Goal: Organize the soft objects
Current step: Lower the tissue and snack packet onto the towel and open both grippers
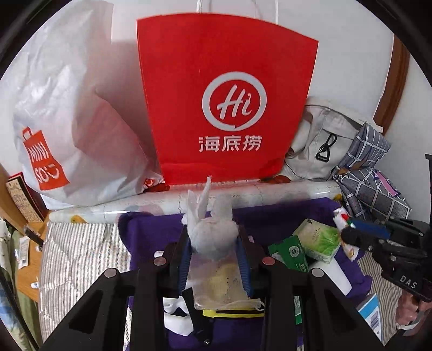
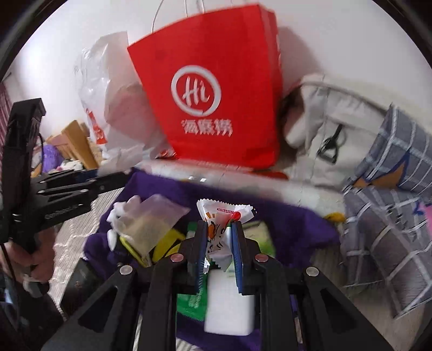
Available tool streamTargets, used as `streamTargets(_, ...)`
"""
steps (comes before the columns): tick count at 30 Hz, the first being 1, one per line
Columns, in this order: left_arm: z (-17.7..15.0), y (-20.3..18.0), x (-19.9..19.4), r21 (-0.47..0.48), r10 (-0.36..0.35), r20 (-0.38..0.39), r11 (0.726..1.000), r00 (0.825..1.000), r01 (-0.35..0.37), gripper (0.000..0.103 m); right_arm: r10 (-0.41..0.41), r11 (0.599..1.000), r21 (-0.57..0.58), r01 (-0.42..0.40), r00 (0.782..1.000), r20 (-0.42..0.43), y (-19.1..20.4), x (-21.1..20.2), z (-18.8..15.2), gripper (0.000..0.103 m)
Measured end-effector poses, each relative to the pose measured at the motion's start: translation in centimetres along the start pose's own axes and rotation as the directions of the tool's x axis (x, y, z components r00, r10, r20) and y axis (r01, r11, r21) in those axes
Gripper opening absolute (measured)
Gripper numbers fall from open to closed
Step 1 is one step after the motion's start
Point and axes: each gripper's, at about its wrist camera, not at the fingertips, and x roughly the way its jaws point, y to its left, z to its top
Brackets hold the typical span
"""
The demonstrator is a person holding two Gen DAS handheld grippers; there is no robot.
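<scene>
Red "Hi" paper bag beside MINISO bag; left fingers clamp a pouch, right fingers a wrapper.

Translucent pouch between hand-held gripper pads

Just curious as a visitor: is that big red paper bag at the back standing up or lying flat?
Upright. The red paper bag stands with its white cord handles at the top against the wall.
</scene>
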Motion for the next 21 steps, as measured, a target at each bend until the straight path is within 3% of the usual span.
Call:
streamTargets(9, -0.7, -0.5, 2.2, 0.019, -0.016, -0.059, 1.000, 0.998, 0.018, 0.030, 0.012, 0.998, -0.064, -0.018, 0.995, -0.100, 1.9, 3.2, -1.0, 0.018)
streamTargets(21, -1.0, -0.8, 3.7, 0.028, -0.031, -0.102, 0.999, 0.994, 0.034, 0.032, 0.001, 0.997, -0.080, -0.012, 0.989, -0.146, 2.1, 4.6, -1.4, 0.021)
